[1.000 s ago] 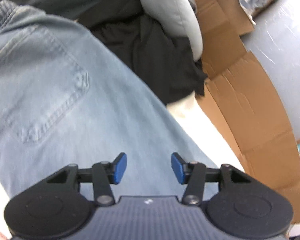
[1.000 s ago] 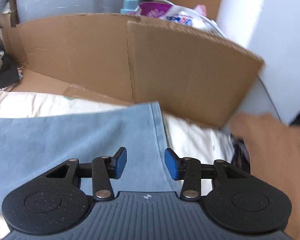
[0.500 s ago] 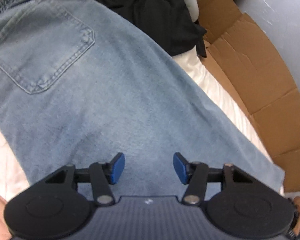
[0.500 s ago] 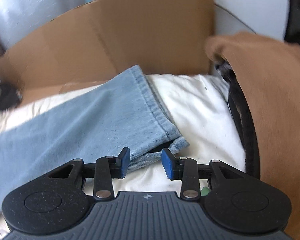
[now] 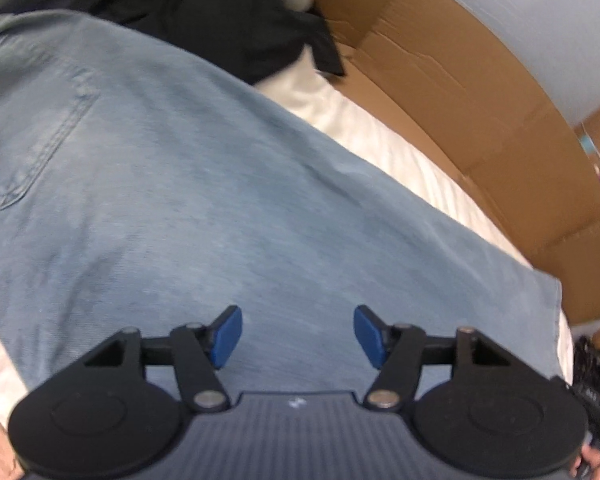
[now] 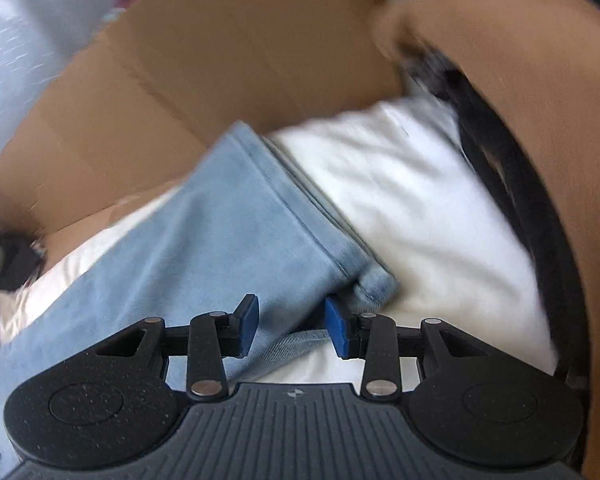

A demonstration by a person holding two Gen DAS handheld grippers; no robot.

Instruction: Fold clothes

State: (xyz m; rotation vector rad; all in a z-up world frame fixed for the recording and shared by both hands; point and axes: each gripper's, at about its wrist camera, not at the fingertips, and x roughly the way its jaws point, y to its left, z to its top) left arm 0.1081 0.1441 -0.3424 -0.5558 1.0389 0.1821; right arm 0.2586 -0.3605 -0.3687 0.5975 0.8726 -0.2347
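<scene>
Light blue jeans (image 5: 220, 200) lie flat on a white sheet (image 5: 380, 140), back pocket (image 5: 40, 140) at the left. My left gripper (image 5: 298, 336) hovers over the thigh part, its jaws opening, and nothing is pinched between the blue pads. In the right wrist view the leg end with its hem (image 6: 300, 216) points towards me. My right gripper (image 6: 292, 326) is low at the hem's near corner. The denim lies between its parted pads, which do not press on it.
Brown cardboard (image 5: 460, 100) walls off the far side of the sheet and also shows in the right wrist view (image 6: 220, 60). A black garment (image 5: 220, 20) is heaped beyond the waistband. A brown bulky thing (image 6: 520, 100) with a black strap (image 6: 532, 208) stands at the right.
Left gripper slid along the jeans toward the leg, the pocket shifting left, and its jaws widened. Right gripper dropped and rolled down to the hem, which now lies between its pads.
</scene>
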